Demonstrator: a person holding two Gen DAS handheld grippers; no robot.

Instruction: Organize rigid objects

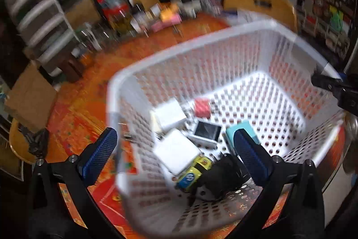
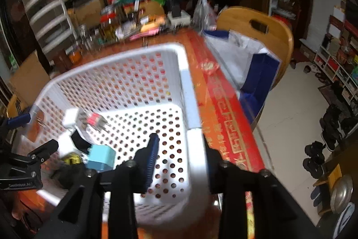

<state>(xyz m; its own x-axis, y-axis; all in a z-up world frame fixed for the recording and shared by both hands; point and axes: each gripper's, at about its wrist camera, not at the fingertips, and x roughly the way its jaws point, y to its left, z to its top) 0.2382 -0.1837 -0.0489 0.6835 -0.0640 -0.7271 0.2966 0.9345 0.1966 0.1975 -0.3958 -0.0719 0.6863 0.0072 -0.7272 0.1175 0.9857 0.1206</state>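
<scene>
The left gripper (image 1: 176,156) is spread wide with nothing held; just beyond and beneath its pads, the white basket (image 1: 223,41) holds white boxes (image 1: 171,117), a teal box (image 1: 242,130) and a yellow item (image 1: 197,169). The right gripper (image 2: 181,162) is seen straddling the basket's right wall, jaws parted, not pressing.

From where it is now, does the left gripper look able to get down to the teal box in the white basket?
Probably yes. The left gripper hangs over the white perforated plastic basket with its jaws wide open and empty, and the teal box lies uncovered on the basket floor beside the right-hand finger.
</scene>
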